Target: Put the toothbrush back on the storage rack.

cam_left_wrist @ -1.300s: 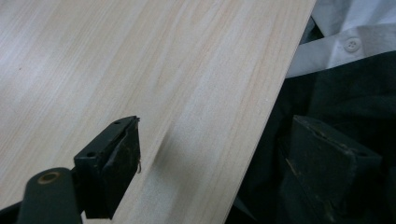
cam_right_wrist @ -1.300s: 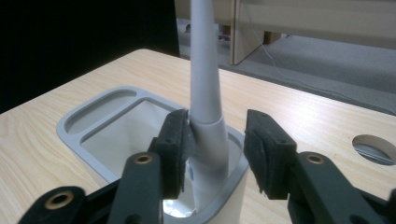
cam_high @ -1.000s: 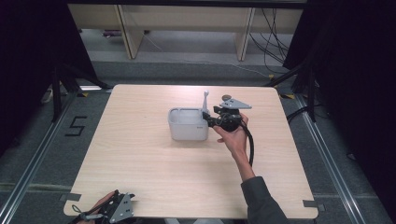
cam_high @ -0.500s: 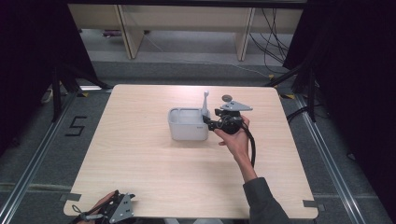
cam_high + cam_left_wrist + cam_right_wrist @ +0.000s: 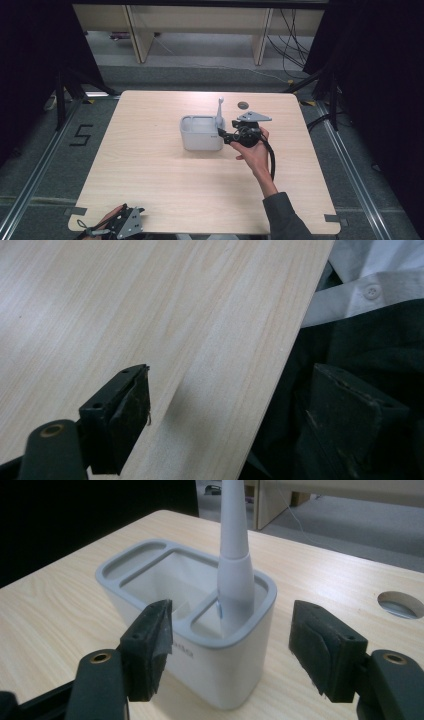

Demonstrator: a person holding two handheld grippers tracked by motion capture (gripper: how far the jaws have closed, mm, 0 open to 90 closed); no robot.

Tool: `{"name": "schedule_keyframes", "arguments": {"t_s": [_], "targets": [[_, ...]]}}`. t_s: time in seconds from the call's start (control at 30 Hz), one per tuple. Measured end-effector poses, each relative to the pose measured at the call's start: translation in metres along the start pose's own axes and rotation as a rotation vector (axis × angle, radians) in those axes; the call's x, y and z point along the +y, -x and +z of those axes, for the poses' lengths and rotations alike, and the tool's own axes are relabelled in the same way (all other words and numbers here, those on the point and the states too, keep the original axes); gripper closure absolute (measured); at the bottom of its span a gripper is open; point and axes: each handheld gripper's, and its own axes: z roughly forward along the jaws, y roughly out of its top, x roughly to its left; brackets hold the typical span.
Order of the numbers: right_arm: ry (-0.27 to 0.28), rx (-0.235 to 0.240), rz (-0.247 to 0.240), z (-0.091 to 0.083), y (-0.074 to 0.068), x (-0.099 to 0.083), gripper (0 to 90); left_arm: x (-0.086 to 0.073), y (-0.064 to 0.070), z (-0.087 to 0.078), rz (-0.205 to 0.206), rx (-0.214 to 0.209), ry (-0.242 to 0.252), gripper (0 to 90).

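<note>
I see the white holder (image 5: 200,645) with a toothbrush (image 5: 235,570) upright in its small end compartment, both grippers (image 5: 232,650) (image 5: 225,410) spread.

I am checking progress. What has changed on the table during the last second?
Almost nothing. The right gripper stays open beside the white holder, with the toothbrush still standing in it. The left gripper stays open at the table's near edge.
</note>
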Motion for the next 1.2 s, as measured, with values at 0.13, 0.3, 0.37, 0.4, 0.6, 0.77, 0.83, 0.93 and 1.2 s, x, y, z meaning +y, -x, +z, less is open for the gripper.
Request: {"name": "schedule_keyframes", "arguments": {"t_s": [0.13,0.3,0.37,0.4,0.6,0.77,0.83,0.93,1.2], "targets": [[-0.006,0.007,0.011,-0.004,0.002,-0.003,33.7,0.000,0.000,0.000,0.009,0.001,-0.006,16.8],[0.005,0.005,0.013,-0.007,0.002,-0.007,33.3,0.000,0.000,0.000,0.007,0.002,-0.006,16.8],[-0.010,0.007,0.006,-0.010,0.001,-0.008,32.9,0.000,0.000,0.000,0.006,0.005,-0.005,16.8],[-0.009,0.011,0.016,-0.010,0.000,-0.008,32.5,0.000,0.000,0.000,0.005,0.004,-0.004,16.8],[-0.006,0.002,-0.018,-0.012,-0.004,-0.012,31.7,0.000,0.000,0.000,0.004,0.004,-0.003,16.8],[-0.019,0.027,0.011,-0.015,-0.011,-0.014,30.6,0.000,0.000,0.000,0.006,0.005,-0.003,16.8],[-0.024,0.028,-0.006,-0.017,-0.012,-0.015,30.4,0.000,0.000,0.000,0.006,0.005,-0.003,16.8],[-0.017,0.040,-0.027,-0.016,-0.015,-0.018,29.7,0.000,-0.001,0.000,0.003,0.005,-0.004,16.8],[-0.032,0.050,-0.051,-0.017,-0.024,-0.023,27.2,0.000,-0.001,0.000,0.000,0.011,0.001,16.8]]}}
